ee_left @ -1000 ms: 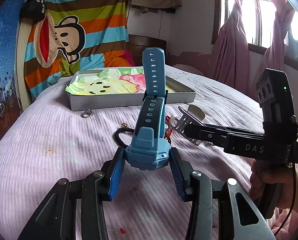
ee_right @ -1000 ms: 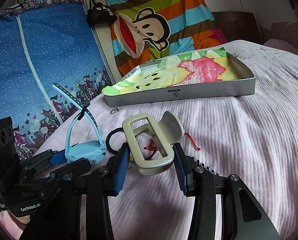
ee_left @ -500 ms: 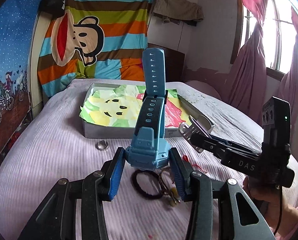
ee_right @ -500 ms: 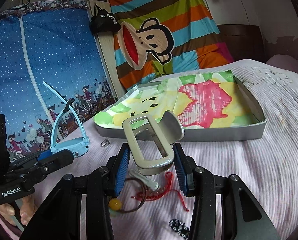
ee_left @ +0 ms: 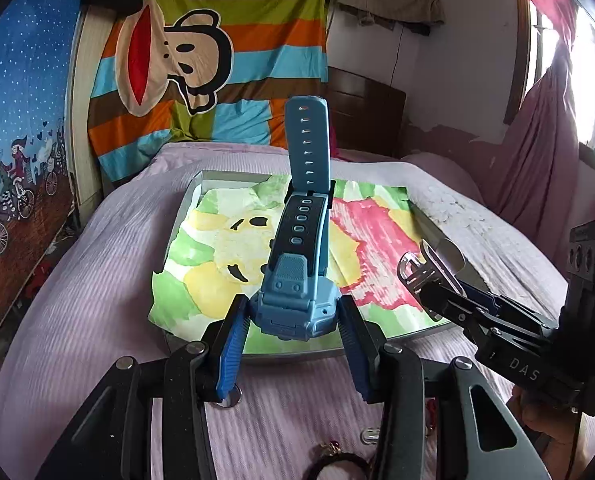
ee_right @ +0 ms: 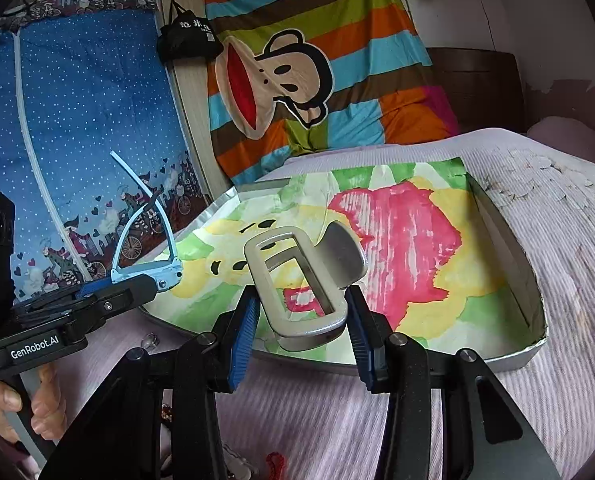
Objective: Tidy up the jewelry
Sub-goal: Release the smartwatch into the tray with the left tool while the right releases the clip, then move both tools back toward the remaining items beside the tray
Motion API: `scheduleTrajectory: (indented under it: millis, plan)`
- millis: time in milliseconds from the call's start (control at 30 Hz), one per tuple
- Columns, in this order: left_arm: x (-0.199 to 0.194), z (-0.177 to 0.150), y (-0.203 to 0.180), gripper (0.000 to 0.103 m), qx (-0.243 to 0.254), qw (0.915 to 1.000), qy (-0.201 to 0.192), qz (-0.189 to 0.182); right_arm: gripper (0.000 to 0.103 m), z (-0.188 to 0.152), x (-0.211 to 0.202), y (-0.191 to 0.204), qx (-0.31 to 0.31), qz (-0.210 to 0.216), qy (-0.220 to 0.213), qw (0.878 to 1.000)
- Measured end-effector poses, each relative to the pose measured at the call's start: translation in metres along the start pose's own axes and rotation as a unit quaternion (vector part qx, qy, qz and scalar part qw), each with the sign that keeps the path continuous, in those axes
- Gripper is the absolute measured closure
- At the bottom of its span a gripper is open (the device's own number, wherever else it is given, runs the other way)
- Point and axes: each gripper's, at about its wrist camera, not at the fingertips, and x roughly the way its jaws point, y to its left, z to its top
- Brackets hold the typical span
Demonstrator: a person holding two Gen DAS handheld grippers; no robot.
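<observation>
Blue watch [ee_left: 295, 300]: clenched in left claw [ee_left: 293, 334], now over tray [ee_left: 177, 216].
Silver clip [ee_right: 303, 280]: right claw [ee_right: 301, 330] grips it, likewise arrived; release pending.

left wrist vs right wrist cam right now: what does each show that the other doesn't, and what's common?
Left wrist only: the window and pink curtain, and the blue watch's strap face-on in the left gripper.

Right wrist only: the blue dotted fabric panel, the hand holding the left gripper, and the watch in side profile.

Both: the silver clip in the right gripper, the tray with its painted paper lining, the monkey blanket, and the lilac bedspread.
</observation>
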Motion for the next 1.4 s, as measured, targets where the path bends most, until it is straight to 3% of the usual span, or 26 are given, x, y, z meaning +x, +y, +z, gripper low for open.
scheduleTrajectory:
  millis: [300, 567, 700, 867, 933, 1133, 1400]
  plan:
    - [0.027, -0.004, -0.001, 0.06, -0.005, 0.9981, 0.059, 0.017, 0.064, -0.007, 0.024, 0.006, -0.028, -0.022, 0.039, 0.999]
    - [0.021, -0.003, -0.003, 0.06, -0.011, 0.9985, 0.054, 0.003, 0.063, -0.01, 0.02, 0.005, -0.028, -0.024, 0.04, 0.999]
    - [0.013, -0.007, -0.004, 0.06, -0.001, 0.9992, 0.039, 0.005, 0.051, -0.014, 0.005, -0.003, -0.013, -0.031, 0.02, 0.999]
    - [-0.009, -0.013, -0.006, 0.037, -0.003, 1.0, 0.006, 0.007, 0.043, -0.02, -0.021, -0.01, 0.005, -0.036, -0.015, 0.999]
    - [-0.02, -0.016, -0.005, 0.033, -0.004, 0.9999, -0.009, 0.01, 0.034, -0.023, -0.035, -0.01, 0.007, -0.038, -0.034, 0.999]
    - [-0.056, -0.034, -0.01, 0.005, -0.004, 0.9978, -0.063, 0.022, 0.015, -0.037, -0.077, 0.001, -0.002, -0.041, -0.069, 0.997]
    - [-0.088, -0.058, -0.01, 0.0, 0.001, 0.9956, -0.093, 0.017, 0.003, -0.06, -0.126, 0.017, -0.012, -0.055, -0.109, 0.992]
